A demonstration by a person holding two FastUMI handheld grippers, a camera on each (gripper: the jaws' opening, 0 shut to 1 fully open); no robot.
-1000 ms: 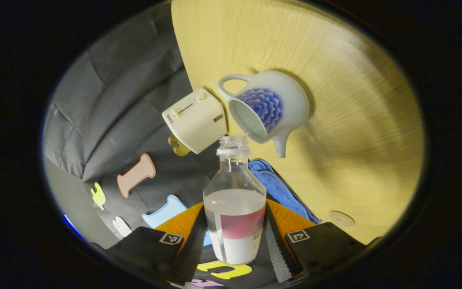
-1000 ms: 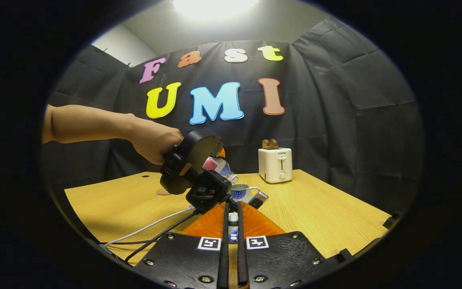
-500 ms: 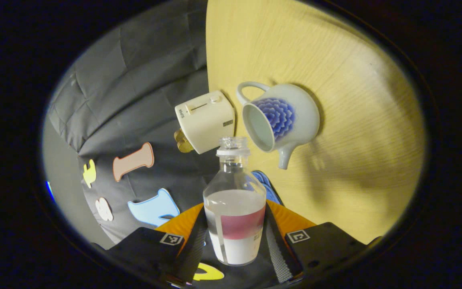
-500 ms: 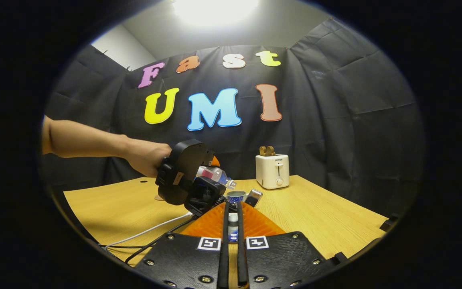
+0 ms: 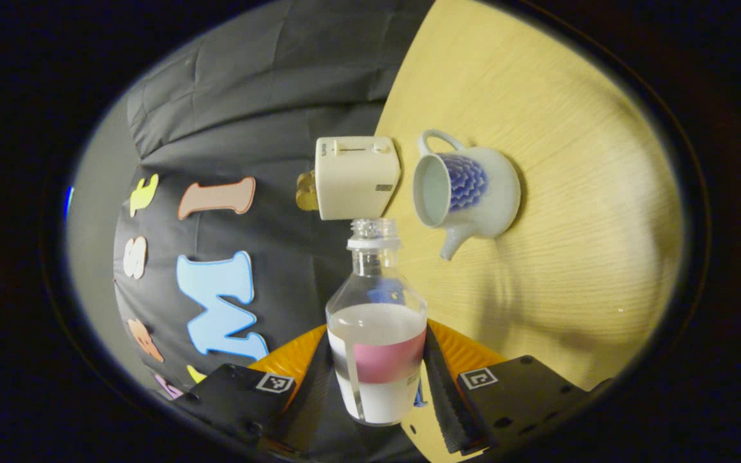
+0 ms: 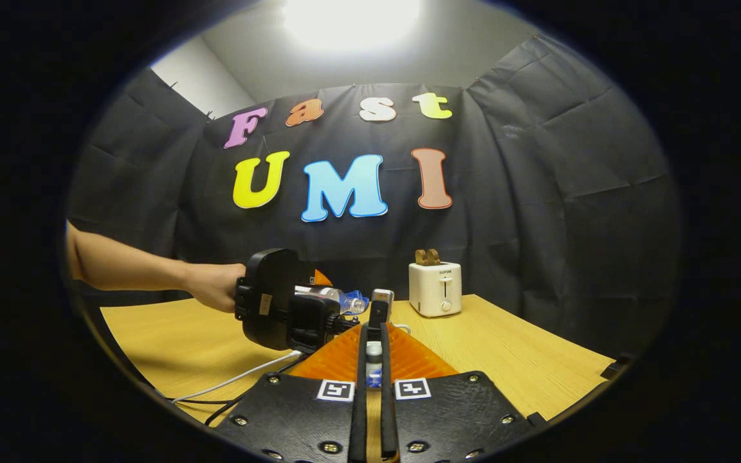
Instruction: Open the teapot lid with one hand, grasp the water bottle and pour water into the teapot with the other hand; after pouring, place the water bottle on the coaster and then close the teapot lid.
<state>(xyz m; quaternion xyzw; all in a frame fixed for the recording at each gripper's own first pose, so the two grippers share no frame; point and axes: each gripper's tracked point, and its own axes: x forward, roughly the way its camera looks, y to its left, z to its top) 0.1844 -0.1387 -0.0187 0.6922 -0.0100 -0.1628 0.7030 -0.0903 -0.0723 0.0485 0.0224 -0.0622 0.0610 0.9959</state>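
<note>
Clamping the water bottle (image 5: 375, 321) in the left gripper (image 5: 377, 370), pressing a finger against each side of its lower body, over the pink-and-white label band. Holding it uncapped, with clear water filling roughly up to the shoulder and the bare neck pointing away from the camera. Aiming that neck just short of the teapot (image 5: 467, 193) in the left gripper view, apart from it and not over its mouth. Seeing the teapot standing lidless on the wooden table (image 5: 570, 244), white with a blue flower pattern, with the round opening facing the camera, the handle to the far side and the spout on the near side. Finding a cream toaster (image 5: 356, 177) just beside the teapot, near the table's edge against the booth's dark wall, with something brown sticking out of its slots. Switching to the right gripper view: pinching a small white-and-blue piece, seemingly the teapot lid (image 6: 374, 364), in the right gripper (image 6: 372, 334), fingers drawn nearly together on it and raised above the tabletop. Looking past those fingers at the left gripper (image 6: 280, 308) farther off, held by a hand (image 6: 213, 296) reaching in from the left, carrying the bottle (image 6: 335, 299) tipped close to level, mouth toward the middle of the table. Trailing cables (image 6: 242, 381) from that gripper across the table toward the near edge, with the toaster (image 6: 435, 289) standing well behind and to the right.
</note>
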